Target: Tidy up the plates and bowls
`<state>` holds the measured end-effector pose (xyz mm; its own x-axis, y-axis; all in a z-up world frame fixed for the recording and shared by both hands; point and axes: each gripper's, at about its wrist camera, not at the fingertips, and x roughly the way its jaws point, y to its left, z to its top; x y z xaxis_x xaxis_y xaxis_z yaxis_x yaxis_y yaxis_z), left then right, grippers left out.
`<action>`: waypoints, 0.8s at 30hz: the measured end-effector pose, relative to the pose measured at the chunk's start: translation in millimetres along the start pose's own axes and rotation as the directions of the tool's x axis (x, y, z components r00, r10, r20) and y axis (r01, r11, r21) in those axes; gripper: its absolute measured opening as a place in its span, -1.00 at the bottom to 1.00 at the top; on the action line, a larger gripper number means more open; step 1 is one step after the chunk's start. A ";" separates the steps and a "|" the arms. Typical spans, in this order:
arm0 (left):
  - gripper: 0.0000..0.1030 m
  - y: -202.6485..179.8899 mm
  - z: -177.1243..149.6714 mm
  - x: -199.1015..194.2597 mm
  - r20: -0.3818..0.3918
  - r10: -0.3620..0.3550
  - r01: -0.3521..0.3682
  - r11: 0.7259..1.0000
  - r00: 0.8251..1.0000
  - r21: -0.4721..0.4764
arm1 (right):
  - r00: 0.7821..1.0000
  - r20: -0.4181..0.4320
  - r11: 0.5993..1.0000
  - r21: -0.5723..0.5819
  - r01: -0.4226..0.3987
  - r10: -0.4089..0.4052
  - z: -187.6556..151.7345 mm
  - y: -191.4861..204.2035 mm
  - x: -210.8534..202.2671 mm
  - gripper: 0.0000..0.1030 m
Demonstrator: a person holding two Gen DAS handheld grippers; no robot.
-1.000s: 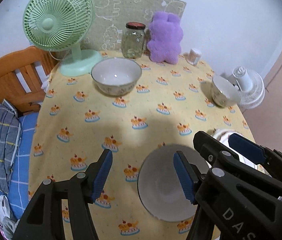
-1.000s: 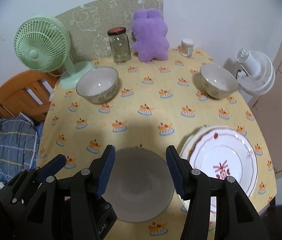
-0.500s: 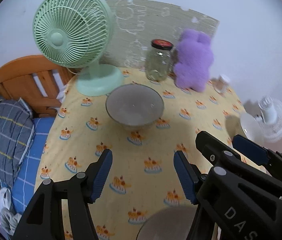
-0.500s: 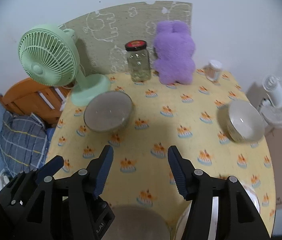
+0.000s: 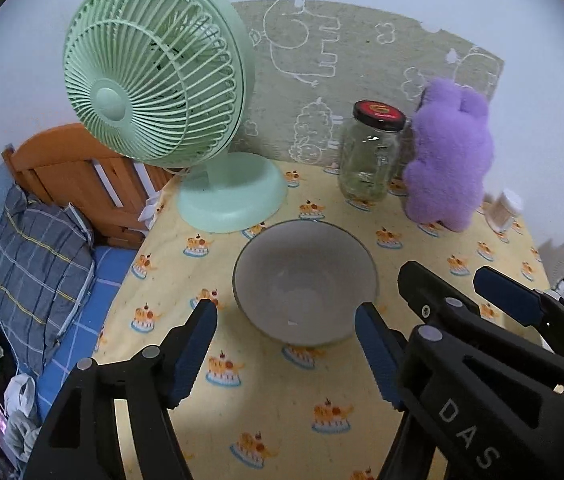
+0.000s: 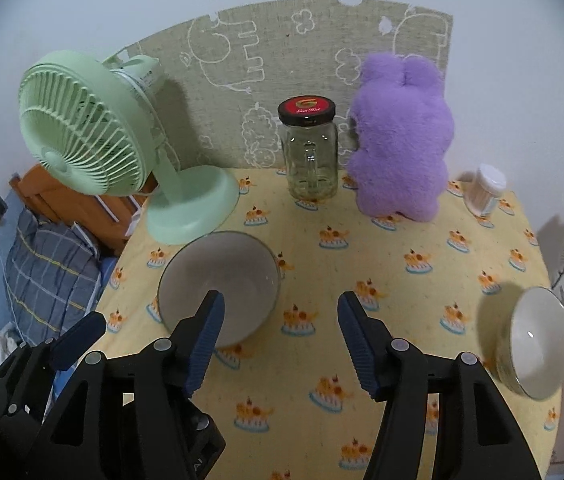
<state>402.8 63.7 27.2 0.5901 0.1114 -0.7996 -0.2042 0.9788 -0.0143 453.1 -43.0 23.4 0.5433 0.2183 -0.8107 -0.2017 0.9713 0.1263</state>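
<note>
Reaching with left gripper (image 5: pixel 286 342) and right gripper (image 6: pixel 280 334), both just opening wider, empty; left bowl (image 5: pixel 304 280) and right bowl (image 6: pixel 538 344) still apart, unstacked.

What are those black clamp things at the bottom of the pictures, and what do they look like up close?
They are two hand-held grippers. The left gripper and right gripper look alike: black plastic frames with open triangular cut-outs and silver rivets at the joints. Each has two fingers faced with ribbed dark blue pads. White letters "DAS" mark the right gripper's frame in the left wrist view. No cables or sleeves show.
</note>
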 end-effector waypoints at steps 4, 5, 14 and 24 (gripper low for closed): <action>0.43 3.1 6.3 23.5 -0.004 0.013 -0.013 1.000 1.000 -0.022 | 1.000 -0.018 1.000 0.003 -0.005 0.006 9.7 -2.4 25.3 0.22; 0.42 3.2 5.9 27.6 0.000 0.017 -0.017 1.000 1.000 -0.025 | 1.000 -0.028 1.000 0.003 0.001 -0.001 12.2 -2.8 32.8 0.22; 0.41 12.5 10.8 77.1 -0.015 0.040 -0.040 0.998 0.999 -0.047 | 0.998 -0.052 0.999 -0.026 0.021 -0.022 20.8 -1.0 83.0 0.22; -0.11 26.0 9.0 113.3 -0.073 0.065 -0.071 0.994 0.995 -0.084 | 0.996 -0.093 1.000 -0.023 -0.013 0.011 19.8 2.9 122.5 -0.33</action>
<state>471.4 103.4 -58.4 0.5171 0.1619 -0.8405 -0.3107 0.9505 -0.0081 535.2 -11.6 -64.3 0.4626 0.2190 -0.8591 -0.2275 0.9659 0.1237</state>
